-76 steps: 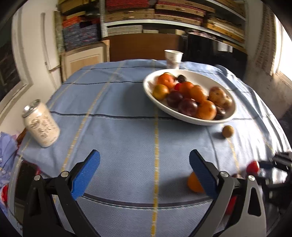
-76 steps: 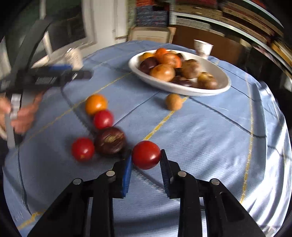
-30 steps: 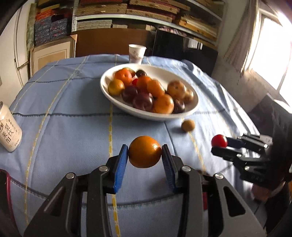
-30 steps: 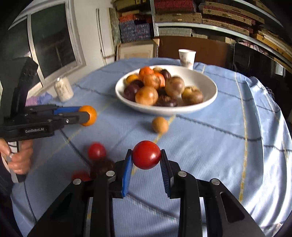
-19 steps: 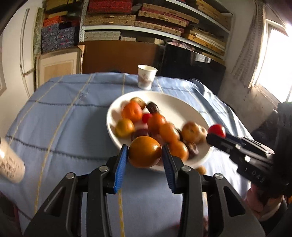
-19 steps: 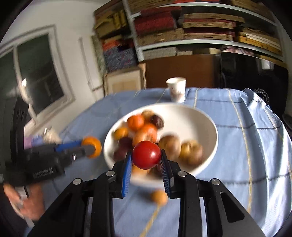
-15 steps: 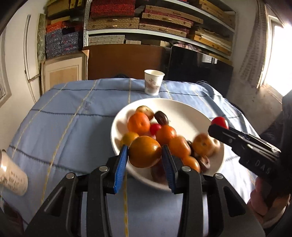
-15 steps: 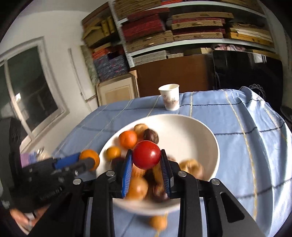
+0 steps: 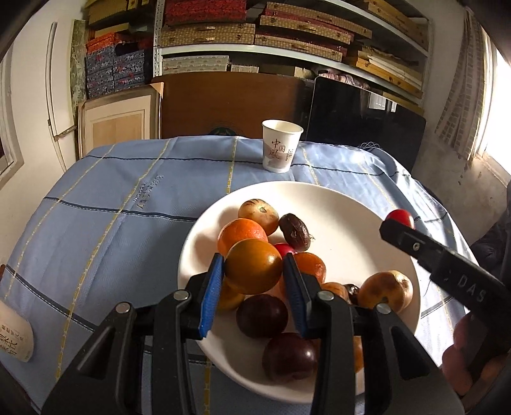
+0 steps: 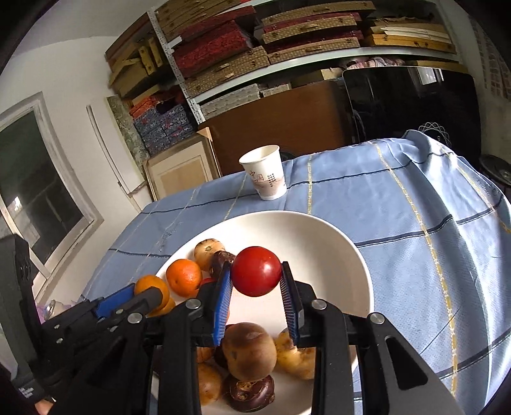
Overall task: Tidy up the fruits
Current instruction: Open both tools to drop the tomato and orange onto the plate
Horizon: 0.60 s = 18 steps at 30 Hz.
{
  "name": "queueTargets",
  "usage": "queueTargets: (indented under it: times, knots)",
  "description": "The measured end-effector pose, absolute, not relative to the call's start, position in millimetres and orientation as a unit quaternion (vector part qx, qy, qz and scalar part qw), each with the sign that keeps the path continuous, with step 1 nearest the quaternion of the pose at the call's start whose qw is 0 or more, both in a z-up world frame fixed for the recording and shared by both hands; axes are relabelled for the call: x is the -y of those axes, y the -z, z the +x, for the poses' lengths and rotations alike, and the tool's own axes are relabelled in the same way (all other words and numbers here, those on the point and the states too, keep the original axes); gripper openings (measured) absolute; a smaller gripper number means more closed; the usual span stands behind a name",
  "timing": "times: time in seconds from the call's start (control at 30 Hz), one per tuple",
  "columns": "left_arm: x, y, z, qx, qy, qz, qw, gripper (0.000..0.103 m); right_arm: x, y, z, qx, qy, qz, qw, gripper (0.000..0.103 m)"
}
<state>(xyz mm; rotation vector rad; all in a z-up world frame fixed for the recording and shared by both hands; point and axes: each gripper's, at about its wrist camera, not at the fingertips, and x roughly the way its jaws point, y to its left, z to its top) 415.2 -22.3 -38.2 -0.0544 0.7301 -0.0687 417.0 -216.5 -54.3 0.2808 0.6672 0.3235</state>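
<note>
A lived-in home room: metal shelves (image 9: 287, 48) stacked with patterned boxes (image 9: 204, 9), a cloth-covered desk (image 9: 127, 198) bearing a paper cup (image 9: 281, 150), a curtained window (image 9: 491, 105) and a dark screen (image 9: 361, 121).

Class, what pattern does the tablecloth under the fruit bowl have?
Light blue cloth with yellow and dark blue grid lines; clearest in the left wrist view.

The white bowl (image 10: 357, 265) is bare on its far and right side, while piled fruit (image 9: 265, 316) crowds its near and left part. A paper cup (image 9: 281, 145) stands just beyond the rim on the blue tablecloth (image 9: 127, 191), which lies open to the left.
</note>
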Motion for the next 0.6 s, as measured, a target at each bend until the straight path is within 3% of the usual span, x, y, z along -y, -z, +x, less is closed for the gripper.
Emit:
queueTargets:
  times: [0.17, 0.23, 0.37, 0.6]
  knots:
    - [22, 39, 416, -0.361, 0.027, -0.027, 0.932, 0.038, 217, 55, 418, -0.328, -0.158, 0.134, 0.922, 0.031]
    - [21, 38, 414, -0.359, 0.025, -0.029, 0.933, 0.053, 216, 55, 417, -0.326, -0.156, 0.132, 0.923, 0.036]
    - [23, 28, 404, -0.340, 0.019, -0.022, 0.940, 0.061, 217, 50, 411, -0.320, -0.159, 0.132, 0.925, 0.038]
    - [19, 10, 376, -0.318, 0.000, -0.011, 0.948, 0.086, 219, 40, 395, -0.316, -0.158, 0.126, 0.927, 0.039]
